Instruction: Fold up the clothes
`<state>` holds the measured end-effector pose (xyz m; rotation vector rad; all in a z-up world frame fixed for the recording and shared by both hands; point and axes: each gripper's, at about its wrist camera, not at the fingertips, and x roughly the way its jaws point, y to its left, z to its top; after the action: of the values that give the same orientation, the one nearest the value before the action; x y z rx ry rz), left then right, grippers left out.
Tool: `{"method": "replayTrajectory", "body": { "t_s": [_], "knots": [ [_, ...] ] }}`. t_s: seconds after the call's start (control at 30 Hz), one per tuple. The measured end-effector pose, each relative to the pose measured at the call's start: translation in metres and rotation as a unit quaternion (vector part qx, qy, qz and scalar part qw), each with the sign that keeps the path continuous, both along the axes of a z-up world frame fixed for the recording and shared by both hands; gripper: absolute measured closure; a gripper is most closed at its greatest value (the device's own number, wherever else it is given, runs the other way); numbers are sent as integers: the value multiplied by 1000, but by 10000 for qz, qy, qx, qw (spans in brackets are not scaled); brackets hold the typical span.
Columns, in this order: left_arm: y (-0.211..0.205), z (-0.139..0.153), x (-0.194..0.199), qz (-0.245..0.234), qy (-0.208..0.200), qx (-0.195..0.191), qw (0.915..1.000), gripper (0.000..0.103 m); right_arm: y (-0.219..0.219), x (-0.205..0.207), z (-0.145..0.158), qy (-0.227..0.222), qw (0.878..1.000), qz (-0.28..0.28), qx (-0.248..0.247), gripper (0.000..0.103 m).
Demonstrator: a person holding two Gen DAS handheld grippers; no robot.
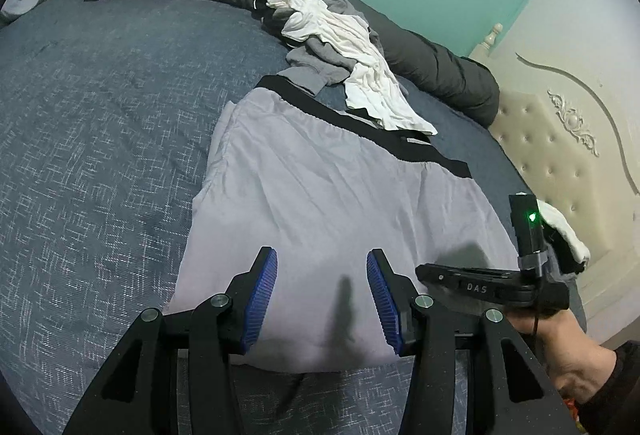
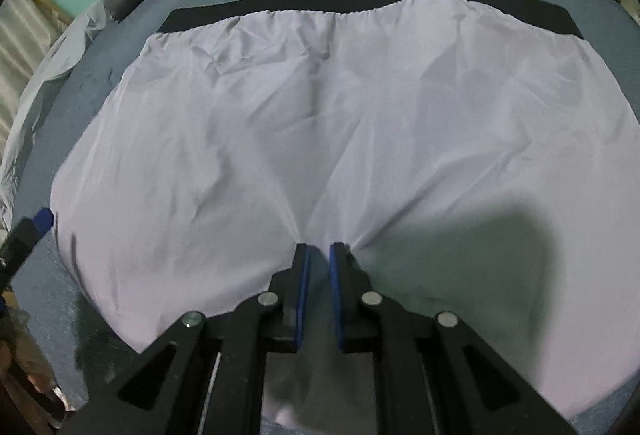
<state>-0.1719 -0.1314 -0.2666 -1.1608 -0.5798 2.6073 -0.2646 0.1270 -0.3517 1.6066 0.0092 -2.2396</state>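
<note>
The grey shorts (image 2: 320,139) lay flat on the bed (image 1: 100,115), the right gripper (image 2: 319,255) pinching a small ridge of cloth near the hem while the left gripper (image 1: 322,271) hung open above it, so that thin hold seemed likely to slip when lifted.

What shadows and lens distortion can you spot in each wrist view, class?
Left wrist view: fisheye bends the bed into a dome, and a thin dark shadow lies on the lilac shorts between the tongs. Right wrist view: a broad shadow covers the shorts' lower right; corners vignette black.
</note>
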Motion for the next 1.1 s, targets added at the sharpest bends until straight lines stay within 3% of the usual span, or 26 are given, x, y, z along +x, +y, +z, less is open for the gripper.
{"method": "replayTrajectory", "body": {
  "t_s": [0.2, 0.4, 0.57, 0.83, 1.1],
  "knots": [
    [-1, -1, -1, 4, -11, 20, 10000, 52, 2, -35, 19, 161, 9994, -259, -139, 95],
    [0, -2, -3, -20, 0, 15, 10000, 52, -7, -54, -3, -183, 9997, -141, -6, 95],
    [4, -6, -4, -60, -36, -39, 10000, 52, -3, -77, 23, 225, 9988, -365, -226, 96],
    [5, -8, -5, -67, -37, -33, 10000, 52, -30, -113, 0, -301, 9991, -290, 54, 97],
    [2, -11, -6, -48, -61, -38, 10000, 52, -36, -147, 18, 172, 9983, -558, 68, 97]
  ]
}}
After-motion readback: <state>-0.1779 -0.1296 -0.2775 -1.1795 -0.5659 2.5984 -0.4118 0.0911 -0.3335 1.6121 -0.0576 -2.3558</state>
